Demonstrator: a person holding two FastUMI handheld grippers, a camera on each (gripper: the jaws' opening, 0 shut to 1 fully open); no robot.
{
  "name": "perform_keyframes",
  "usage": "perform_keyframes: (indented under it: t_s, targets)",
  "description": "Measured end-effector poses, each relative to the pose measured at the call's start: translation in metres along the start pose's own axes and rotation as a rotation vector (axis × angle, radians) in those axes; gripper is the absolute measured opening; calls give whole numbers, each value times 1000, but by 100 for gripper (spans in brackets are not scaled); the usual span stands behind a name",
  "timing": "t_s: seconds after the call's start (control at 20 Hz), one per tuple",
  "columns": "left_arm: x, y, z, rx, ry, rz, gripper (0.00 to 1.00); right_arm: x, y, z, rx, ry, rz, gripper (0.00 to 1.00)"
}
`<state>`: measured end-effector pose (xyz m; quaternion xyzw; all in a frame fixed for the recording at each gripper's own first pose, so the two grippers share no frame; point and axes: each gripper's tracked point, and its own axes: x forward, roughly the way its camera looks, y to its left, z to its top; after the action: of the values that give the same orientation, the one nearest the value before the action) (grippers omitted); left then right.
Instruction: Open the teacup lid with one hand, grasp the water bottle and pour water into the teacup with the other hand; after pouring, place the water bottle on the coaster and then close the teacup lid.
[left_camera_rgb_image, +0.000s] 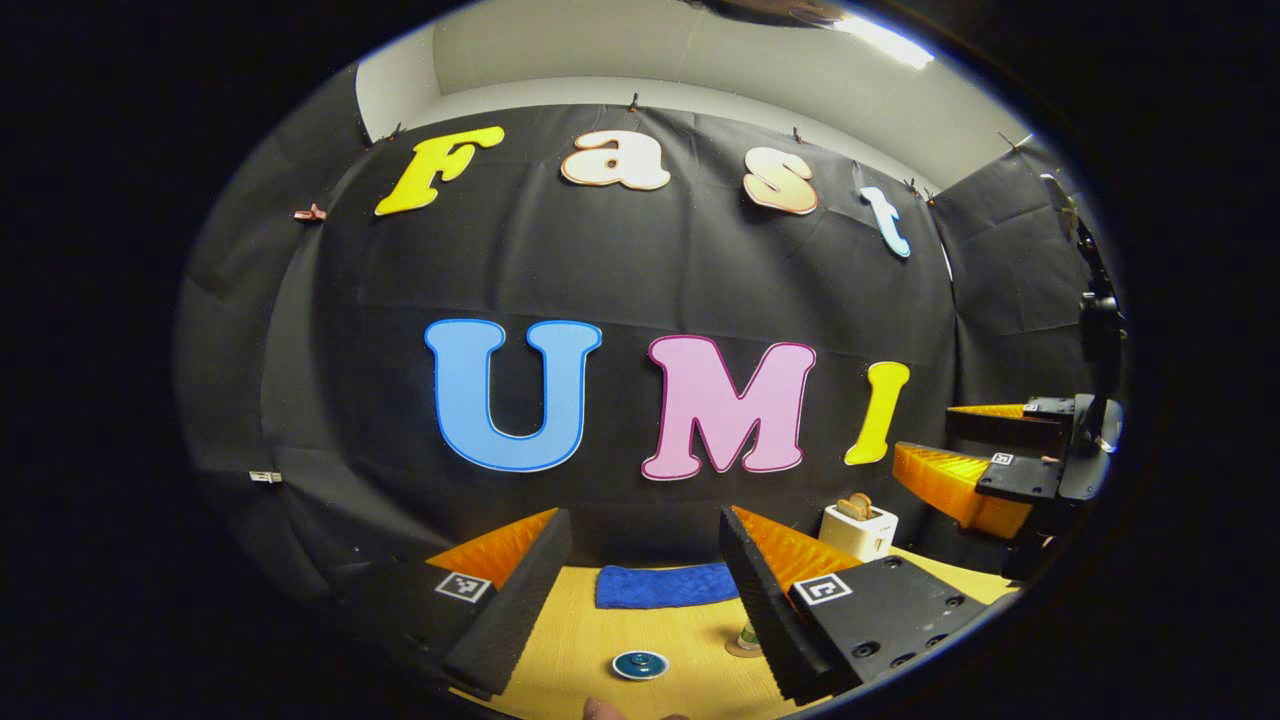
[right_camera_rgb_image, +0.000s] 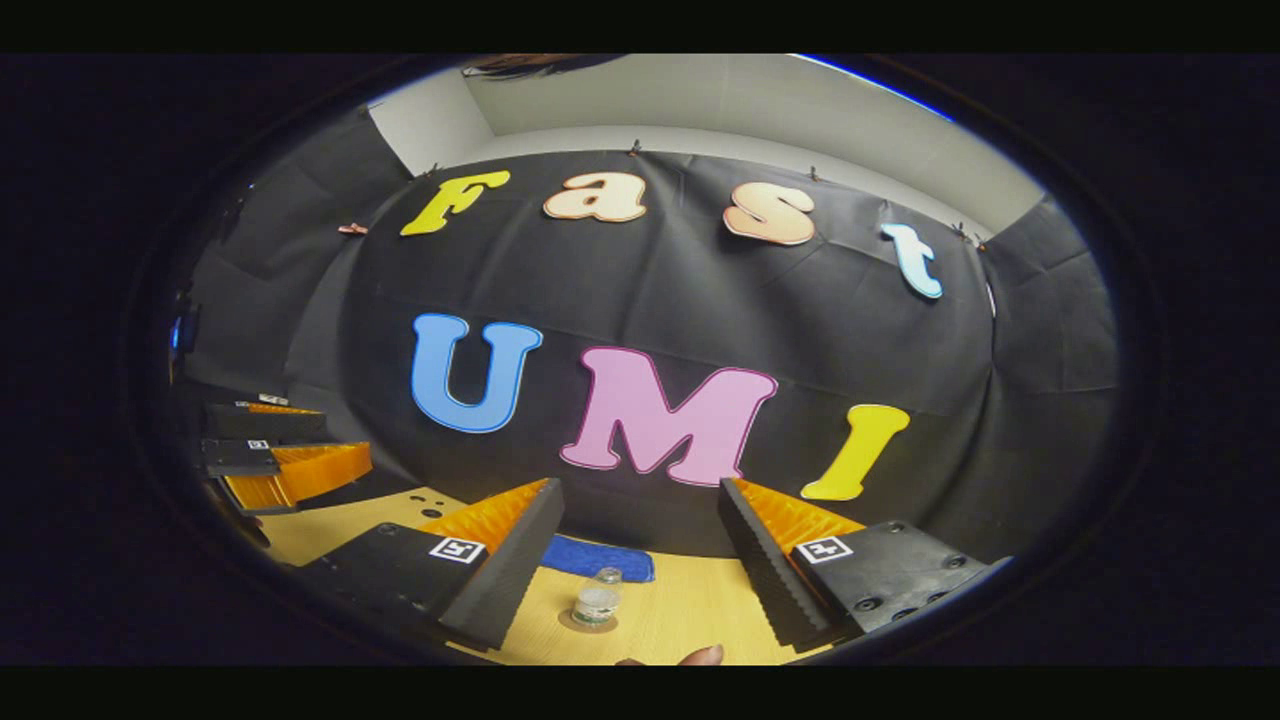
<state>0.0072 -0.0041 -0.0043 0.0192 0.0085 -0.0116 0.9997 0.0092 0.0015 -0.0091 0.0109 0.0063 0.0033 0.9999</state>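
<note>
Looking down past our own fingers, we catch a fingertip poking in at the very bottom edge of the right gripper view, cut off, so we can't say more about it. Left gripper hangs above the table with jaws wide apart, gripping nothing. Below the gap sits the teacup lid, round and dark teal; the cup beneath it is hard to make out. Just right of it, the water bottle is mostly hidden behind our right-hand finger. Over to the right gripper: also spread wide, also empty, held clear of the table. Between its fingers we see the bottle upright on its coaster, cap on. Farther back lies a blue cloth, then a white toaster near the wall.
</note>
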Motion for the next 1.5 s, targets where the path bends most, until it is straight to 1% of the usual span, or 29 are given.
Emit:
perform_keyframes:
  t_s: [0.25,0.4,0.6,0.7,0.75,0.85,1.0,1.15,1.25,1.35,1.4,1.45,1.5]
  targets:
    - [1,4,-4,-4,9,7,94,5,4,0,1,-6,6,96]
    - [2,10,-10,21,30,28,94,7,7,-6,-4,-24,25,96]
    - [-1,23,-13,57,26,94,94,17,11,-24,46,19,63,96]
    - [-6,27,-21,62,41,120,94,25,11,-29,59,38,74,96]
    - [-7,28,-25,59,46,126,94,27,11,-33,60,41,77,96]
    - [-4,24,-35,39,50,115,94,30,12,-45,60,53,83,96]
    - [15,15,-78,24,94,69,94,32,11,-72,8,67,75,97]
    - [36,15,-150,46,168,38,94,33,8,-106,-55,76,55,97]
    - [49,17,-206,56,233,31,94,34,6,-133,-69,90,46,96]
    - [60,19,-250,45,267,31,91,34,8,-159,-80,96,44,97]
    - [65,20,-266,40,276,35,89,33,8,-169,-88,93,43,96]
    - [71,21,-281,37,286,36,84,32,9,-180,-95,93,42,97]
    - [75,22,-295,35,295,38,83,32,12,-192,-99,99,43,96]
